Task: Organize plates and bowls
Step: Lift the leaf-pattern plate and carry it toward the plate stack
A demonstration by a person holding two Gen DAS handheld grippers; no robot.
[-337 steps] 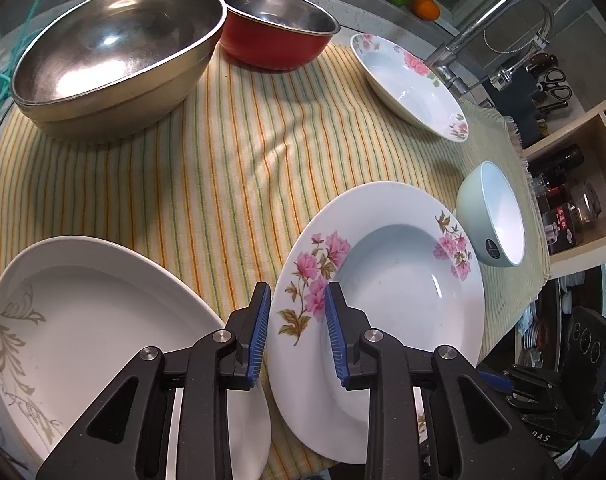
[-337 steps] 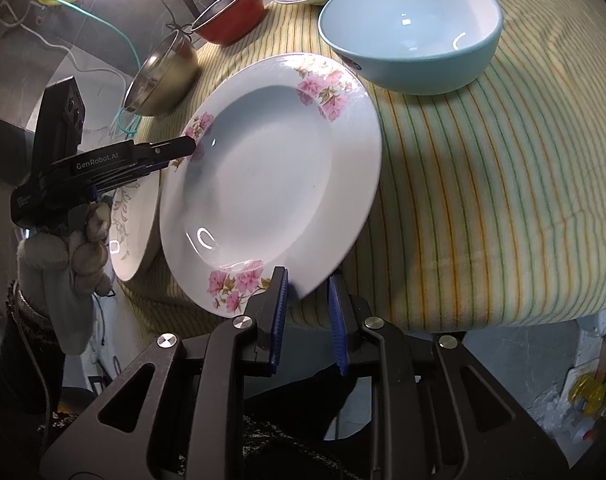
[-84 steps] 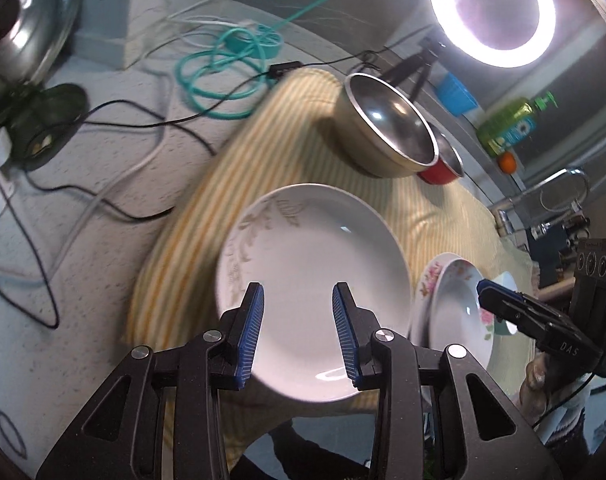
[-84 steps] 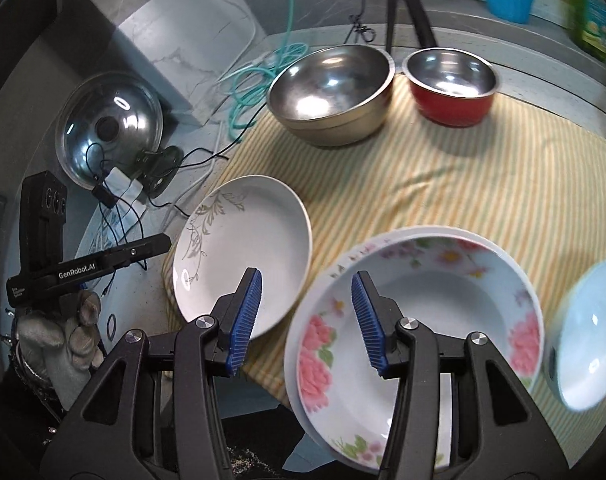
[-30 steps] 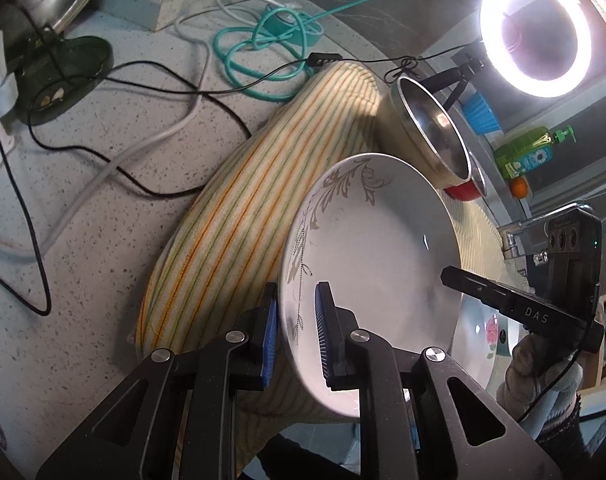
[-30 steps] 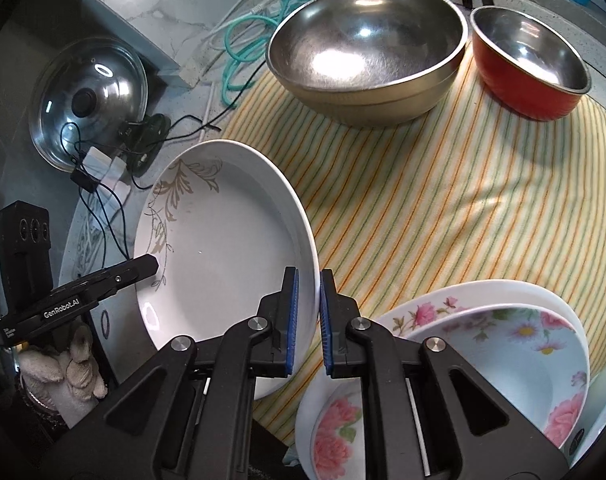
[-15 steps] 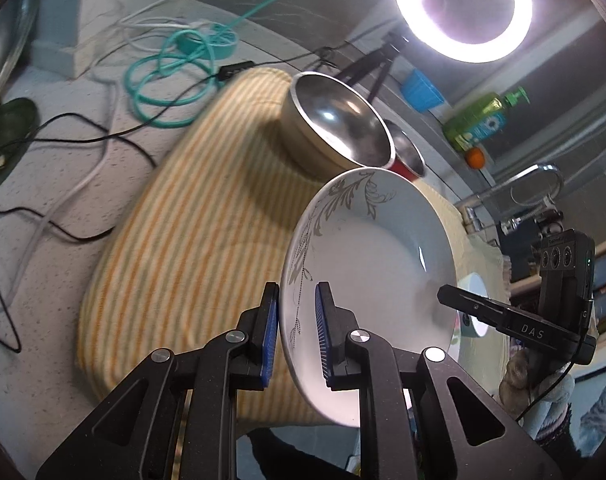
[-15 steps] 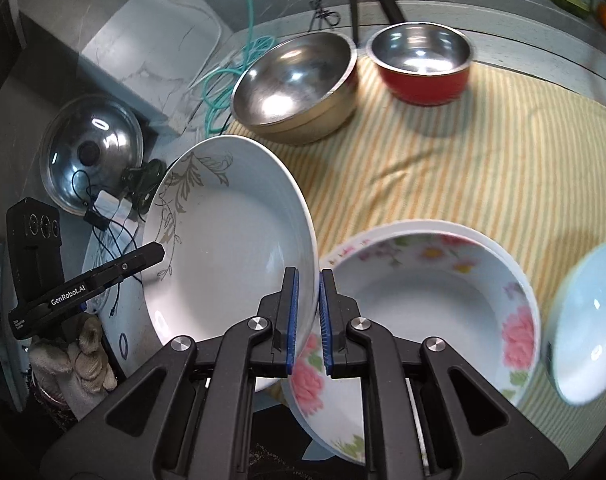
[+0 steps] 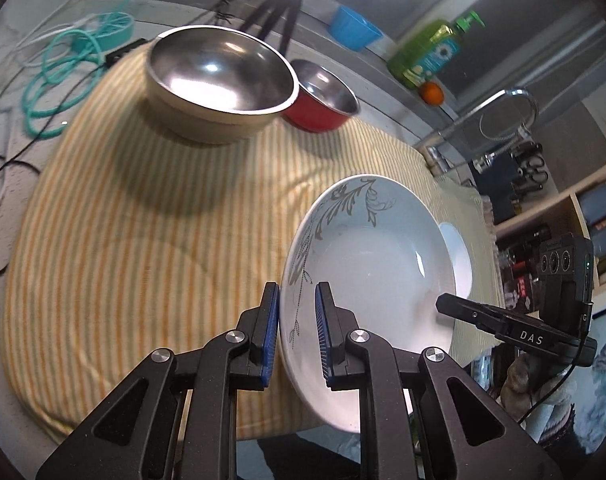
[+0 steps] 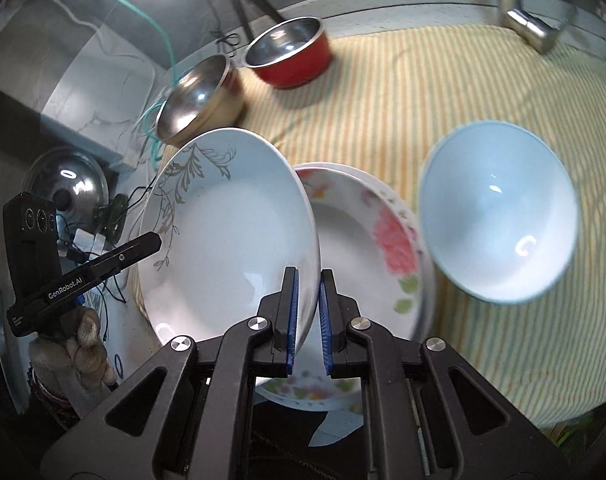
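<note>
Left wrist view: your left gripper [image 9: 297, 334] and right gripper [image 10: 308, 308] both pinch the leaf-patterned plate [image 9: 367, 264], lifted and tilted above the floral plates [image 10: 367, 236]; beyond, blue bowl [image 10: 499, 212], steel bowl [image 9: 221, 80], red bowl [image 9: 321, 96] on striped cloth [image 9: 143, 220].

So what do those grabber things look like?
Each grabber is black, with silver bolts and ridged blue pads on its two fingers. The left gripper has "GenRobot.AI" printed in white; the right gripper says "DAS". A pale glove covers the hand holding the left one.
</note>
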